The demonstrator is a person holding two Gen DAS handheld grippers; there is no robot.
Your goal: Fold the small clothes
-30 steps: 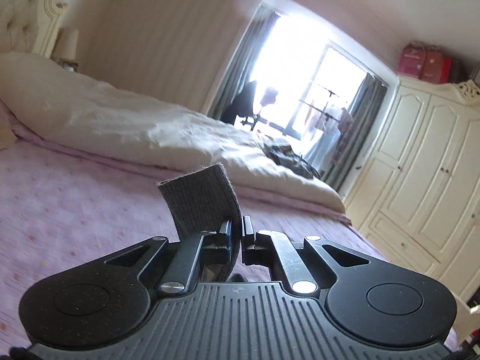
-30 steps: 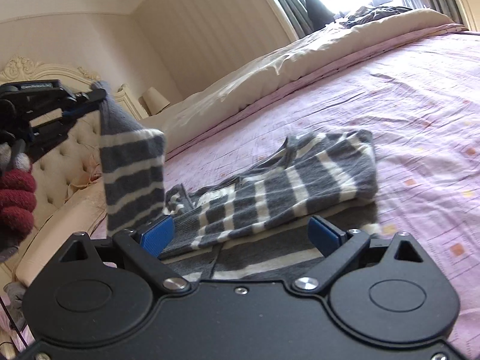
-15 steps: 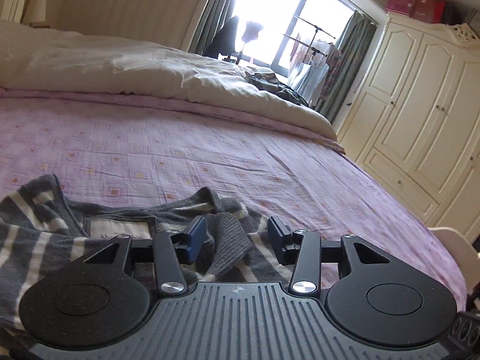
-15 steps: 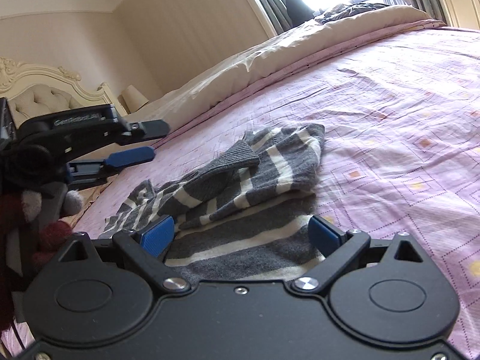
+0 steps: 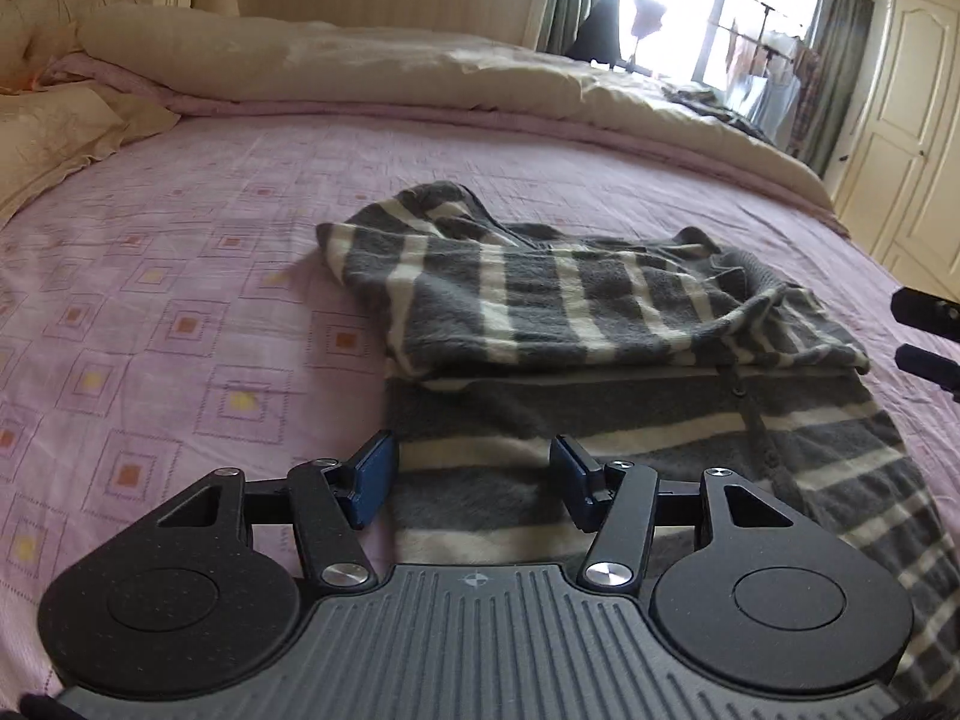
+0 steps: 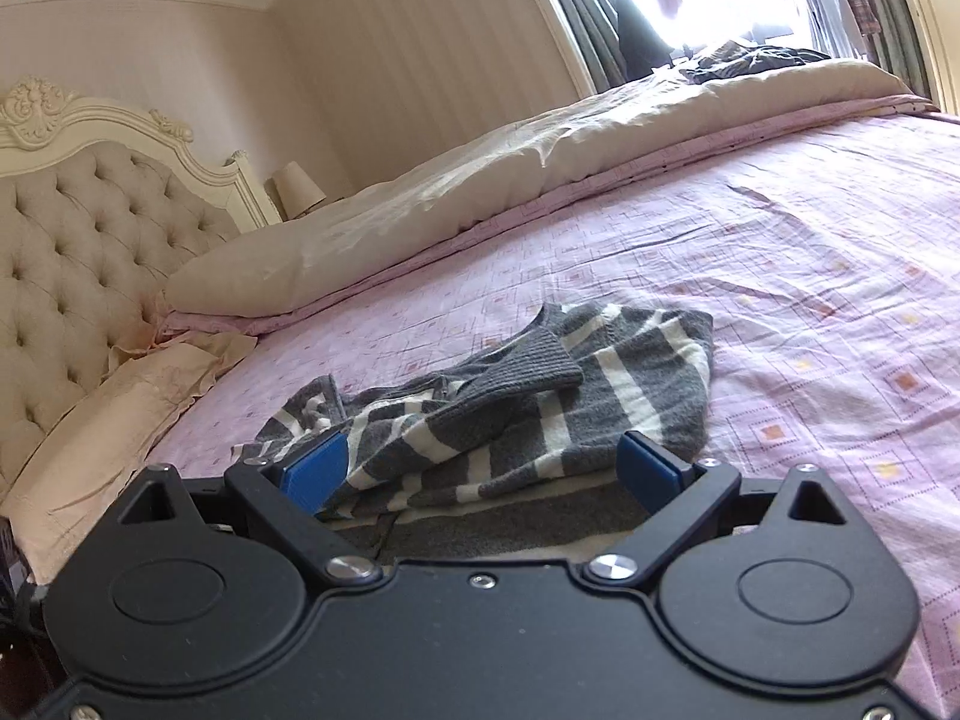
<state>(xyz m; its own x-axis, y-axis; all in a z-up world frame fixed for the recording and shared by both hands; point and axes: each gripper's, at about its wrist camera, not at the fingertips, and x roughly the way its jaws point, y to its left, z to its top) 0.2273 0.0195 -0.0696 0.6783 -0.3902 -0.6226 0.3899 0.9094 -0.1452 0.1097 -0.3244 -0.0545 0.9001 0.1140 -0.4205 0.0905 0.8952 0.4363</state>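
A small grey sweater with white stripes [image 5: 576, 312] lies on the pink bedspread [image 5: 180, 276], its sleeves folded across the body. My left gripper [image 5: 474, 480] is open and empty, low over the sweater's near hem. In the right wrist view the sweater [image 6: 540, 420] lies with a ribbed cuff [image 6: 528, 360] on top. My right gripper [image 6: 486, 468] is open and empty, just over the sweater's near edge. Its tips show at the right edge of the left wrist view [image 5: 930, 330].
A cream duvet [image 5: 420, 72] is bunched along the far side of the bed. A tufted headboard [image 6: 66, 240] and a cream pillow [image 6: 90, 438] are at the left. White wardrobes [image 5: 900, 120] stand to the right of a bright window [image 5: 690, 0].
My left gripper has let go of the sleeve it held up, laid it across the sweater, opened and drawn back to the near hem. The right gripper stayed open.
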